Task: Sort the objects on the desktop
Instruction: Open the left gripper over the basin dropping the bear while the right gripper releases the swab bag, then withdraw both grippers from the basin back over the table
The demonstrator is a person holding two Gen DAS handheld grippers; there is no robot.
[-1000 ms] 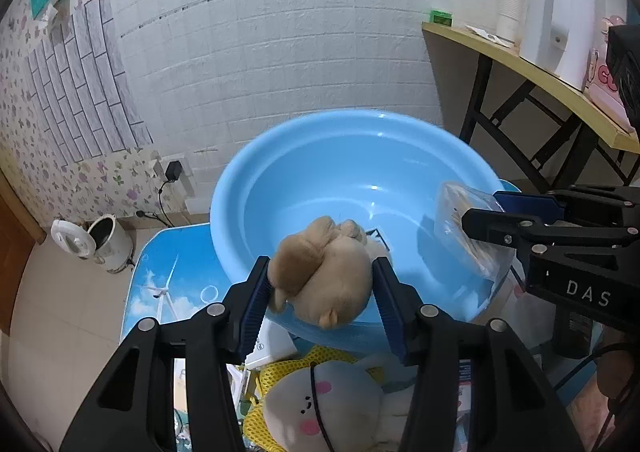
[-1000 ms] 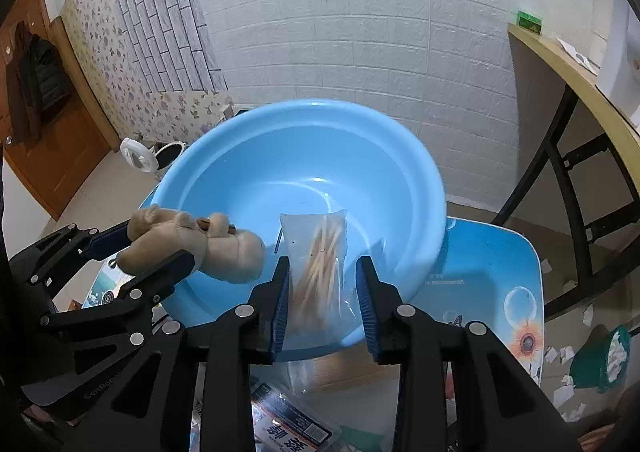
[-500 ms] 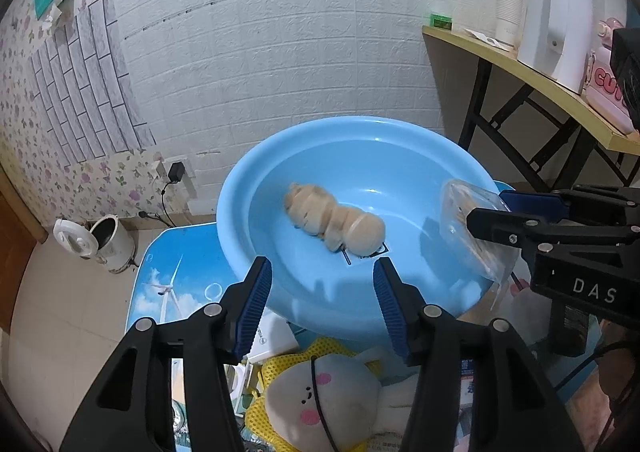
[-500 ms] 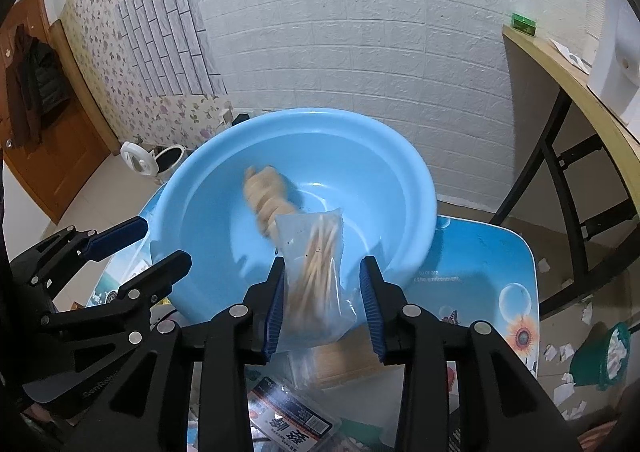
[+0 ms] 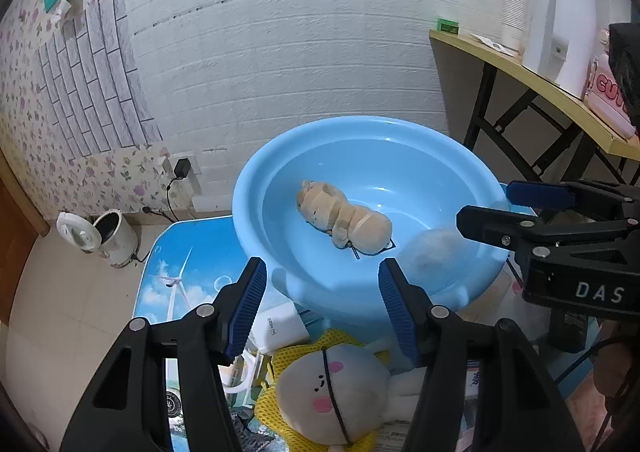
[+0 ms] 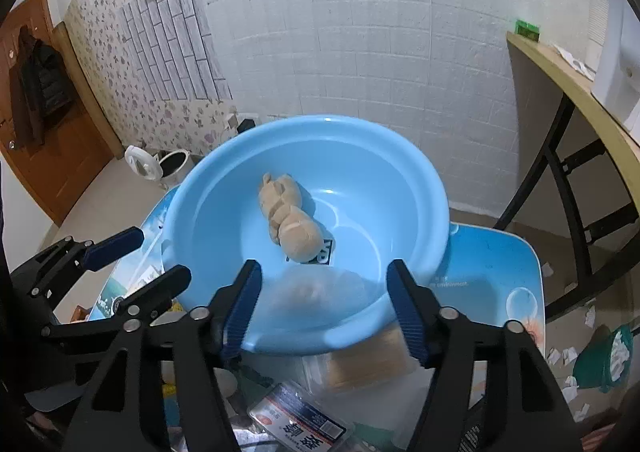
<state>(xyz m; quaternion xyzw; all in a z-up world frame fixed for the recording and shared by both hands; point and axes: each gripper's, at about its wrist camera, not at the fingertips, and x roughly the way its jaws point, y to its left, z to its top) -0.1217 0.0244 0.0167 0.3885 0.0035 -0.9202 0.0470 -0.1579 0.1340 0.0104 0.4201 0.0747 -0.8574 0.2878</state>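
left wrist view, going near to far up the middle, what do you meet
white plush with pink cheeks → left gripper, jaws opening with nothing between them → near rim of the blue basin → tan plush toy lying in the basin → white brick wall

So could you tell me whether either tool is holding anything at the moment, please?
Nothing is held: both tools are opening, and a blurred clear bag passes between the right tool pads, untouched.

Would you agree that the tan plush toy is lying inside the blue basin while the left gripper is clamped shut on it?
Not quite. The tan plush toy does lie inside the blue basin, but the left gripper is not clamped on it: its jaws are opening with nothing between them, as the left wrist view shows.
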